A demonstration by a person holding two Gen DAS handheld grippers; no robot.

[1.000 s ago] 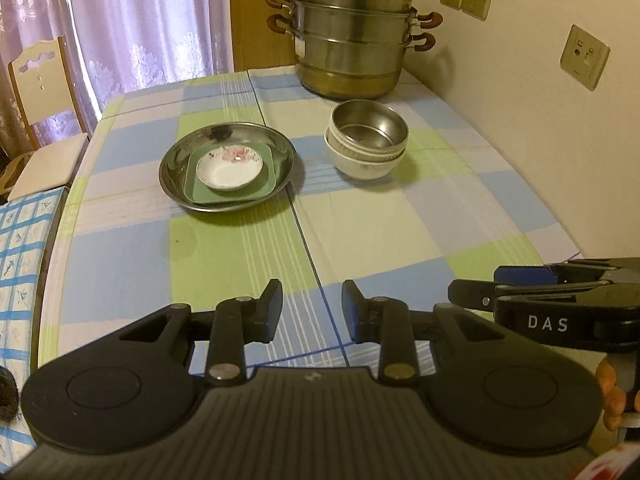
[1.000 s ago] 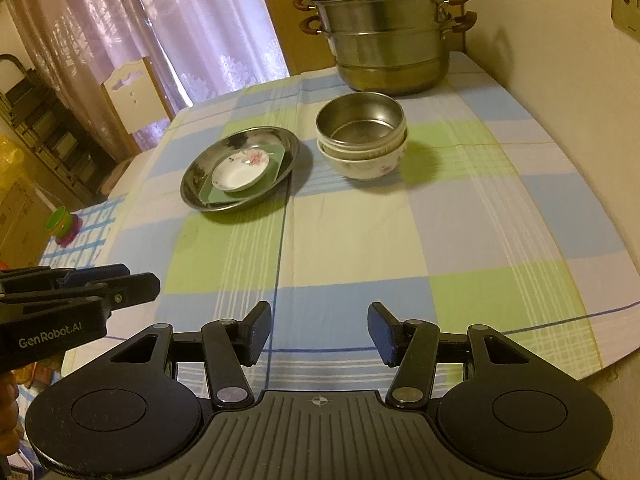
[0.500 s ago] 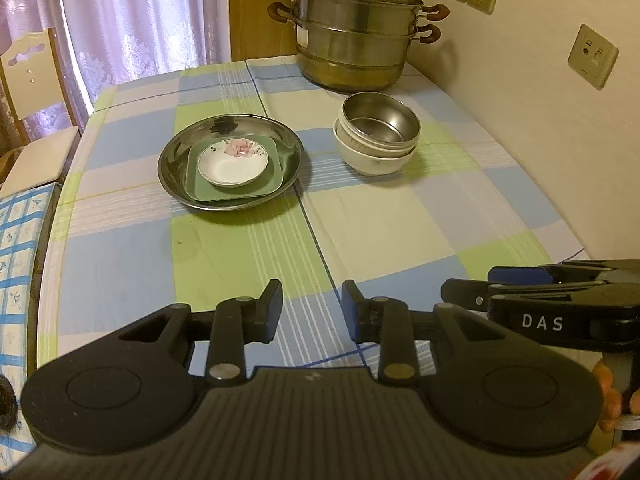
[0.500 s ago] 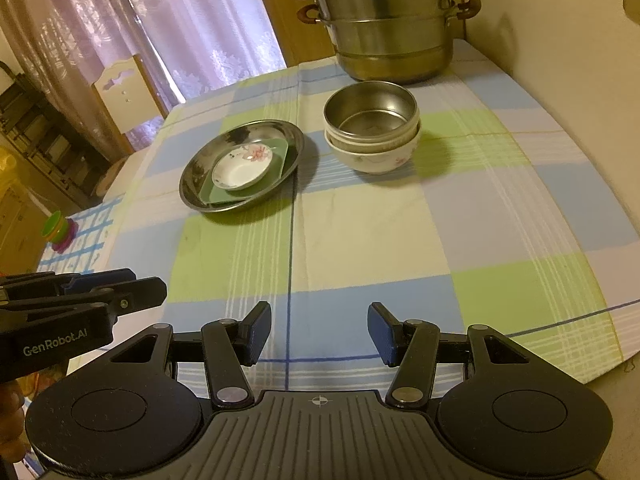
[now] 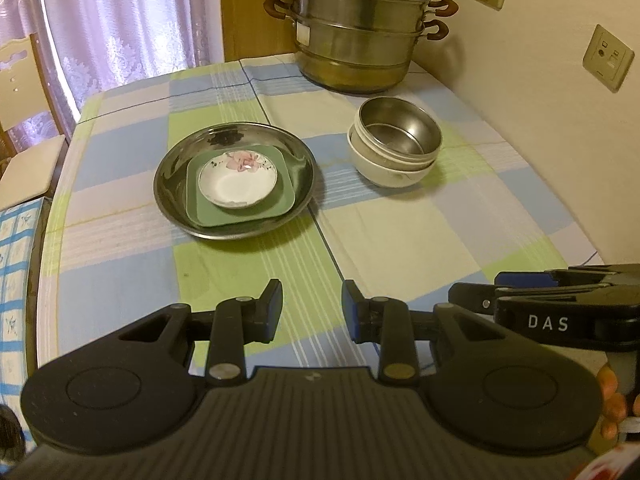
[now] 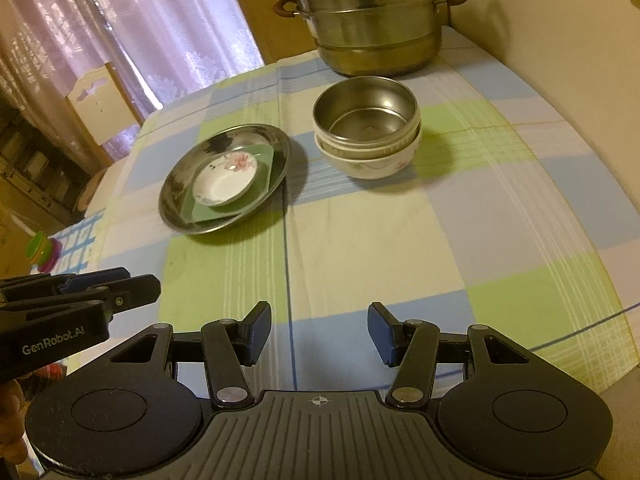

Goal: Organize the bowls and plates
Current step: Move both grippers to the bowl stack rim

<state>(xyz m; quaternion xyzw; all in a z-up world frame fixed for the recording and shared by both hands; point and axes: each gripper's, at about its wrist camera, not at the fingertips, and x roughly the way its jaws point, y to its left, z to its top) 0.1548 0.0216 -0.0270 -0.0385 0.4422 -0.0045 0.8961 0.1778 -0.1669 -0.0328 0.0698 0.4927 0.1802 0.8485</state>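
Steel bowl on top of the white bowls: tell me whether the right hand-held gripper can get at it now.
Probably yes. The steel bowl sits topmost and uncovered, only bare tablecloth lies between, and the right hand-held gripper is open and empty.

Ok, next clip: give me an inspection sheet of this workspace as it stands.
Surface: table under a checked cloth.
Job's things: small floral dish on a green square plate in a steel plate; steel bowl nested in white bowls.
Clutter: tiered steamer pot at the far edge.
Grippers: left gripper and right gripper both open, empty.
Cables: nothing seen.
Surroundings: curtains, chair, wall sockets.
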